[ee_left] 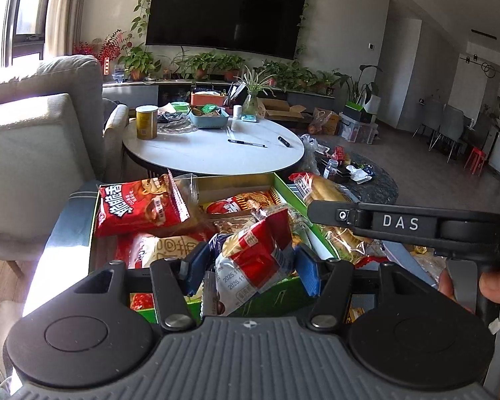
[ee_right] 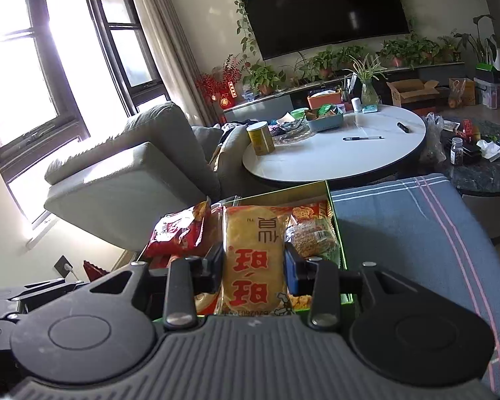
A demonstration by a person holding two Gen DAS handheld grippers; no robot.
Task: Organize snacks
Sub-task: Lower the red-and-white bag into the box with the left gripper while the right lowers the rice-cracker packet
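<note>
Holding one packet in each gripper above the green box (ee_left: pixel 285 185): my left gripper (ee_left: pixel 250 268) clamps a red-and-white snack pack (ee_left: pixel 255 255), my right gripper (ee_right: pixel 255 266) pinches a yellow cracker pack (ee_right: pixel 255 260). Next, I judge, each needs a free slot, lowering without crushing neighbours.

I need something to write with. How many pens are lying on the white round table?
2. A long pen lies mid-table; a short black marker lies to its right, nearer the table edge. More could be hidden among the clutter at the far side.
</note>
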